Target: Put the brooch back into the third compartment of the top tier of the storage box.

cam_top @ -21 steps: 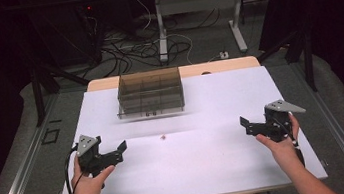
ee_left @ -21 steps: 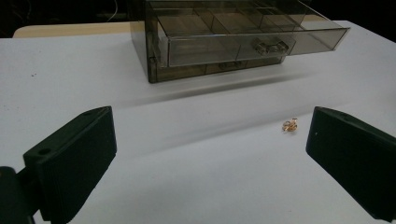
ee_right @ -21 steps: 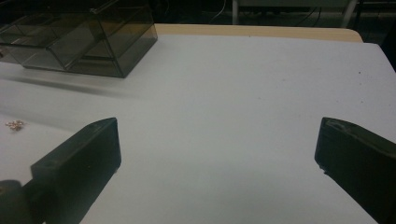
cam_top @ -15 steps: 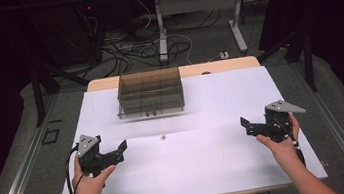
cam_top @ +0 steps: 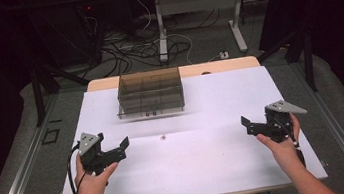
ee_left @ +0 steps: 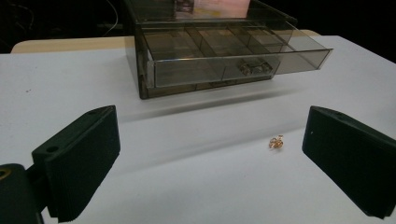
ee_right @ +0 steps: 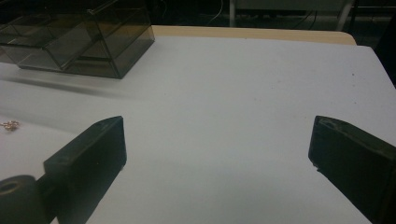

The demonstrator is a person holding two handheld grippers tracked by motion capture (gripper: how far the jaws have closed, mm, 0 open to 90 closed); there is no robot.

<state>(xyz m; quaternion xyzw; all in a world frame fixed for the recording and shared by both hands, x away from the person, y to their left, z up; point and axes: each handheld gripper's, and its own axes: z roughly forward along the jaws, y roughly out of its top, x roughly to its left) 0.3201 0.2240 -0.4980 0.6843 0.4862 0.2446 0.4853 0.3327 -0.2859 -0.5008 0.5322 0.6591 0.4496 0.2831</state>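
Gold trinket sits at your left gripper's 2 o'clock, untouched; right gripper well apart; both spread wide, empty.

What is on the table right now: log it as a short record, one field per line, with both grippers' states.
surface: white table
organizer: smoky clear box with compartments, at the far middle of the table; one drawer pulled part way out in the left gripper view
small item: tiny gold-coloured piece lying loose on the table, in front of the box; what it is cannot be told
left gripper: open, holding nothing
right gripper: open, holding nothing
contact: neither gripper touches the box or the gold piece
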